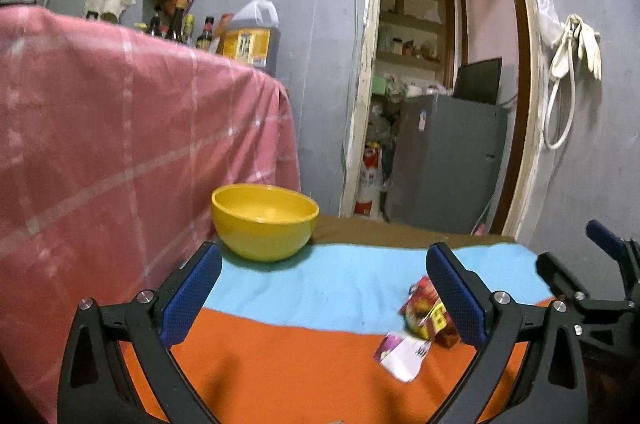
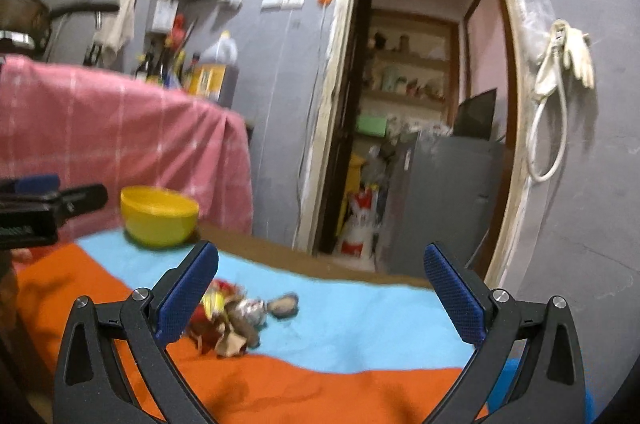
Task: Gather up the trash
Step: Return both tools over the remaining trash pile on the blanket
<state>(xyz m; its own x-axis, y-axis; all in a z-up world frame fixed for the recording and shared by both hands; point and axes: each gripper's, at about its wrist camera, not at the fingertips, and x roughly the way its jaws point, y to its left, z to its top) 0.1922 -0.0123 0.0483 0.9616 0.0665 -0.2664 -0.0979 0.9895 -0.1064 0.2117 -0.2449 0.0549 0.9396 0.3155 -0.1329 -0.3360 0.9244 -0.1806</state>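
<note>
A yellow bowl (image 1: 265, 220) stands empty at the far left of a table with an orange and light blue cloth (image 1: 320, 284). Crumpled wrappers (image 1: 426, 316) and a torn white paper scrap (image 1: 400, 352) lie near the table's right side, partly behind my left gripper's right finger. My left gripper (image 1: 324, 292) hovers open above the cloth, holding nothing. In the right wrist view the trash pile (image 2: 236, 320) of wrappers, foil and brown scraps lies just right of the left finger. My right gripper (image 2: 320, 292) is open and empty. The bowl (image 2: 159, 216) shows at the back left.
A pink checked cloth (image 1: 120, 152) covers something tall left of the table. Behind it stand sauce bottles and a big oil jug (image 1: 250, 36). An open doorway (image 1: 440, 84) leads to a grey fridge (image 1: 444, 160). The other gripper (image 1: 600, 284) shows at the right edge.
</note>
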